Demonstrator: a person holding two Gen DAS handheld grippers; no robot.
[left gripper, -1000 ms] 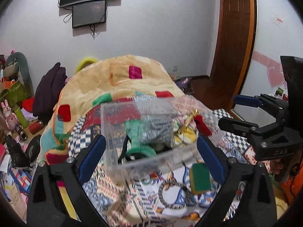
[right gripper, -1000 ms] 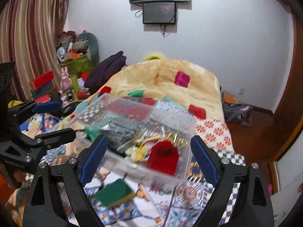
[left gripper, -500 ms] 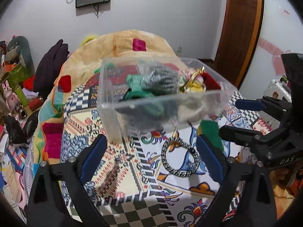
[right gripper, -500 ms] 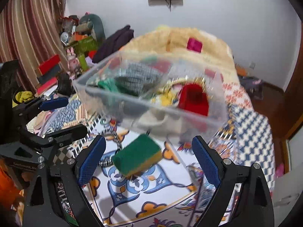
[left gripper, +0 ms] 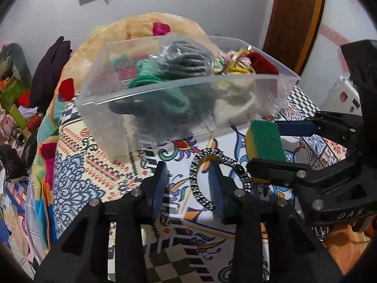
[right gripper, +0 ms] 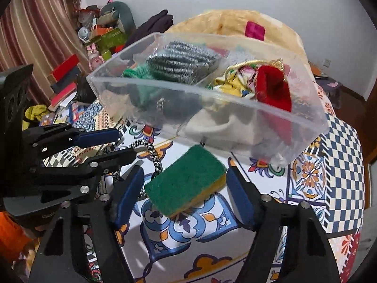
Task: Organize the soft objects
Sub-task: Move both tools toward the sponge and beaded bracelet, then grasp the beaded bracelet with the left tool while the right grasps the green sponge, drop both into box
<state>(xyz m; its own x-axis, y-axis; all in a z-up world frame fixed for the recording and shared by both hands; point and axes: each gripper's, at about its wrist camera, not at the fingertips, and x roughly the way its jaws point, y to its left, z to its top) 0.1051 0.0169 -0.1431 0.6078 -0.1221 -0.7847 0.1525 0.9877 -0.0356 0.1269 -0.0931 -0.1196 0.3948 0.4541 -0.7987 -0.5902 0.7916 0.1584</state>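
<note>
Patterned cloth (right gripper: 339, 165), printed with florals and blue checks, is covering the surface where everything is lying. Near its middle a clear, rigid plastic bin (right gripper: 235, 118) is sitting, holding a ribbed grey scrubber (right gripper: 181, 59), green knit loops (left gripper: 150, 75) and a red velvet pouch (right gripper: 273, 89).

Just in front of the bin, a rectangular sponge (right gripper: 186, 184) with a coarse green top and a yellow foam base is lying between the spread blue pads of the right gripper (right gripper: 185, 198); the jaws are standing apart, and I cannot tell whether they are touching the sponge's ends.

Beside the sponge, a black-and-white braided cord ring (left gripper: 207, 176) is lying on the cloth. The left gripper (left gripper: 189, 191) is straddling its near arc with jaws parted and not pressing it. An orange quilt (left gripper: 141, 28) is bulging behind the bin.
</note>
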